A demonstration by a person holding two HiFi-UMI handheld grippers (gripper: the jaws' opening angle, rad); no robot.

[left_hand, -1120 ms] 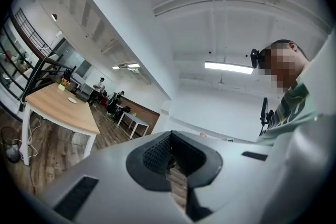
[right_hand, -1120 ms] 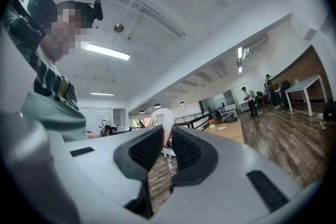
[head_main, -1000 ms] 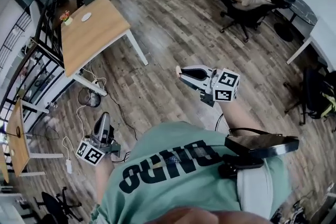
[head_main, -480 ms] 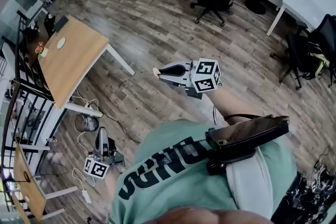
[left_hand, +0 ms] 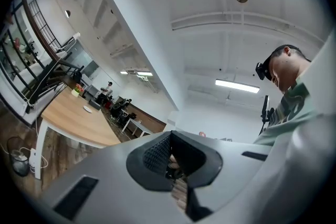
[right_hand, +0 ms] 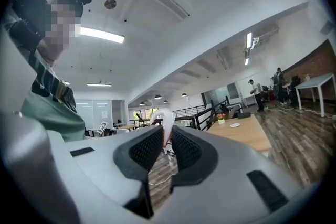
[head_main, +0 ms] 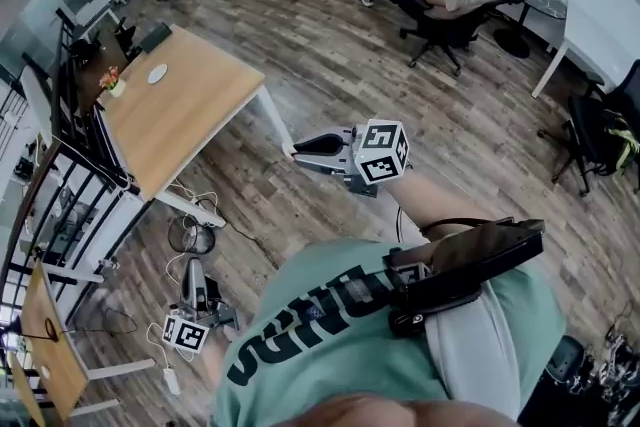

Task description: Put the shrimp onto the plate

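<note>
A pale pink-and-white shrimp sticks up from between the pads of my right gripper, which is shut on it. In the head view the right gripper is held out in front of the person's chest above the wood floor, its tip pointing toward the wooden table. On that table lies a small white plate, far ahead in the right gripper view as plate. My left gripper hangs low beside the person's left hip. Its pads meet with nothing between them.
A flower pot stands near the plate. Black railing runs along the left. Cables and a power strip lie on the floor by the table leg. A person sits in an office chair at the back; a backpack rests at right.
The head view has swung, and the wooden table with the plate now sits closer and more central. The right gripper with the shrimp has drifted left toward it. The left gripper still hangs low.
</note>
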